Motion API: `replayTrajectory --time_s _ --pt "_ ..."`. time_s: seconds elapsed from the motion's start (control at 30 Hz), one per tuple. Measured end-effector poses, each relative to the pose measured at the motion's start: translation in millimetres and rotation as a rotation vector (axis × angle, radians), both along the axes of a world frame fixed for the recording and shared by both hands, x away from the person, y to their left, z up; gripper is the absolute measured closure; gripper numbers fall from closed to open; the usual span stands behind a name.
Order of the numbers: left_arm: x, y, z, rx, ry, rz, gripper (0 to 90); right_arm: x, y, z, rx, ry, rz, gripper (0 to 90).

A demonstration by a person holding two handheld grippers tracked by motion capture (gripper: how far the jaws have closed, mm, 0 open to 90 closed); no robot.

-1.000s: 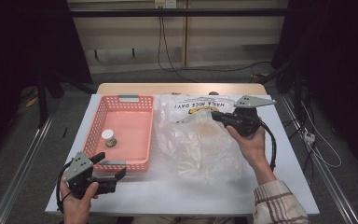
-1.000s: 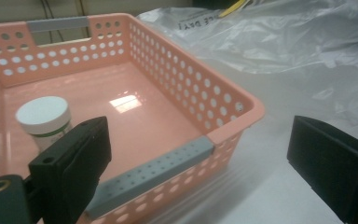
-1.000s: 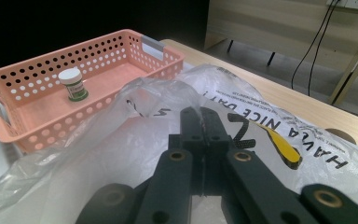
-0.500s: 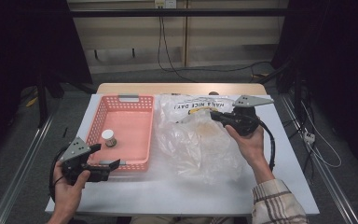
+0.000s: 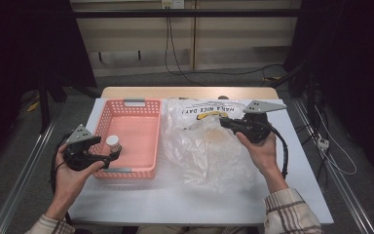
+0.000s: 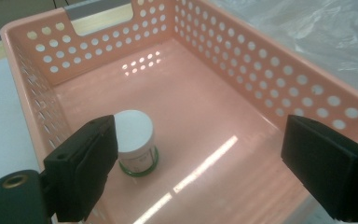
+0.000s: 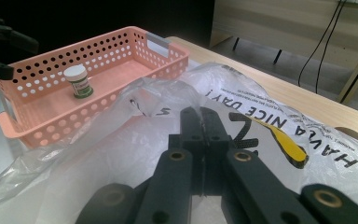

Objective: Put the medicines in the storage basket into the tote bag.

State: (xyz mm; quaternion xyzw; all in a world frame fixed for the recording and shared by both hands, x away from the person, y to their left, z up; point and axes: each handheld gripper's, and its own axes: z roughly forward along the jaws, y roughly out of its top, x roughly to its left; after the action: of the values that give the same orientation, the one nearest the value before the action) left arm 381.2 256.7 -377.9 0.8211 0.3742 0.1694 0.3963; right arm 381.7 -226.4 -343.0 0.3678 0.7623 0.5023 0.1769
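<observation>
Left gripper (image 5: 108, 157) is held wide open at the near end of the pink basket (image 5: 152, 127), nothing between the jaws; the white-lidded jar (image 6: 135, 140) stands upright on the basket floor just beyond, probably lined up for a pick. Right gripper (image 5: 225, 122) is clamped shut on a fold of the plastic bag (image 5: 209, 151), seemingly to keep its mouth raised for loading.

Little white-lidded jar (image 6: 135, 140) with a green label stands upright inside the pink perforated basket (image 5: 141, 168), near its left wall. Clear printed plastic bag (image 5: 209, 146) lies crumpled just beside the basket.
</observation>
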Motion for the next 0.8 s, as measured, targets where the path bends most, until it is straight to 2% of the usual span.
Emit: replayTrajectory --time_s 0.1,0.27,0.3,0.4,0.5,0.67,0.8 --pt "10.9 0.1 -1.3 0.027 0.030 -0.005 10.9 0.4 0.9 -0.5 -0.005 0.001 0.000 90.0" --pt "26.9 -3.7 -8.1 0.046 0.072 0.001 15.0 0.7 2.0 -1.2 -0.007 0.002 0.000 90.0" --pt "30.1 -3.9 -9.9 0.063 0.087 -0.002 15.4 0.6 2.0 -1.4 -0.006 0.004 0.003 90.0" --pt "38.0 -3.6 -15.4 0.085 0.100 0.007 18.0 0.5 2.1 -1.5 -0.009 0.006 0.006 90.0" --pt "43.5 -3.4 -18.2 0.106 0.111 0.012 19.4 0.6 2.3 -1.7 -0.009 0.007 0.006 90.0" --pt "50.3 -2.8 -22.6 0.116 0.134 0.022 22.4 0.8 2.4 -2.1 -0.013 0.009 0.008 90.0" --pt "53.7 -4.1 -23.3 0.133 0.161 0.004 26.9 1.3 2.9 -3.3 -0.012 0.013 0.010 90.0"
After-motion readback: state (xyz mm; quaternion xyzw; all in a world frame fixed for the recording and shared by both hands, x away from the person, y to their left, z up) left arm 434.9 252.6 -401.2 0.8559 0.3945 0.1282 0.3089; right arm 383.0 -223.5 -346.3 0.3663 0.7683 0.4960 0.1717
